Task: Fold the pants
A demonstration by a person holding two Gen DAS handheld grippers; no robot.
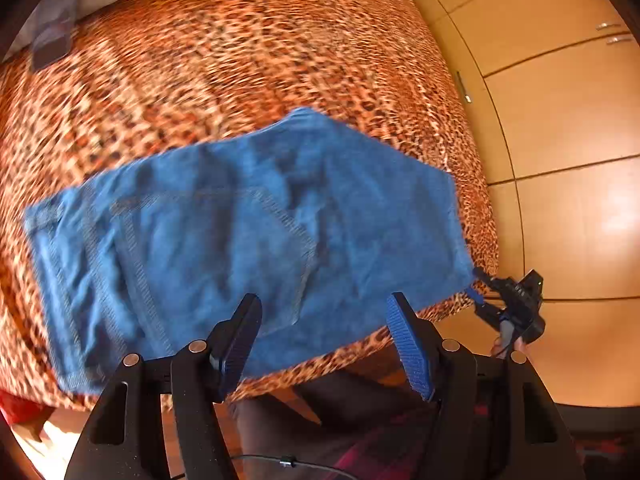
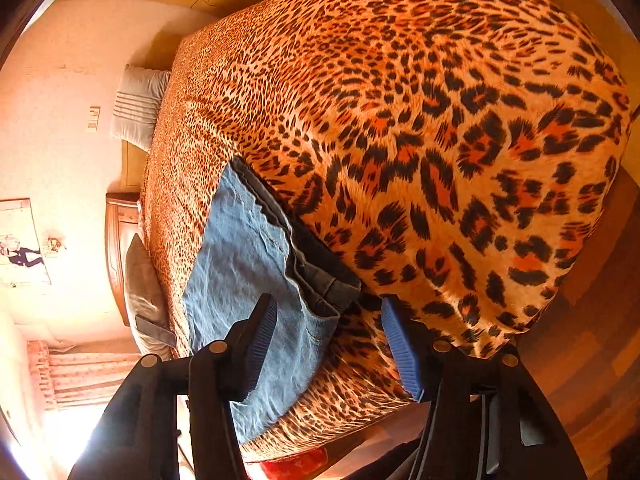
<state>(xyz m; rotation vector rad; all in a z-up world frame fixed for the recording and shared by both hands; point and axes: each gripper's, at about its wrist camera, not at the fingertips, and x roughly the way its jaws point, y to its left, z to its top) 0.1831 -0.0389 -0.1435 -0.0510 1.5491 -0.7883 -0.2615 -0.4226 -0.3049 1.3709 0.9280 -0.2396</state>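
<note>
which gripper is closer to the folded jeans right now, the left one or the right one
Right. The right gripper sits at the corner of the jeans, by the bed's edge, jaws open around nothing. The left gripper hovers open above the near edge, apart from the denim.

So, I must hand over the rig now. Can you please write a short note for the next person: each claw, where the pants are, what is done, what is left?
Left claw: open, holding nothing, above the pants.
Right claw: open, holding nothing, at the pants' corner near the bed edge.
Pants: folded into a compact stack, lying flat on the bed near its edge.
Done: the pants look folded at least once, layers show at the side.
Left: probably check the fold, smooth the wrinkles, maybe one more fold.
</note>
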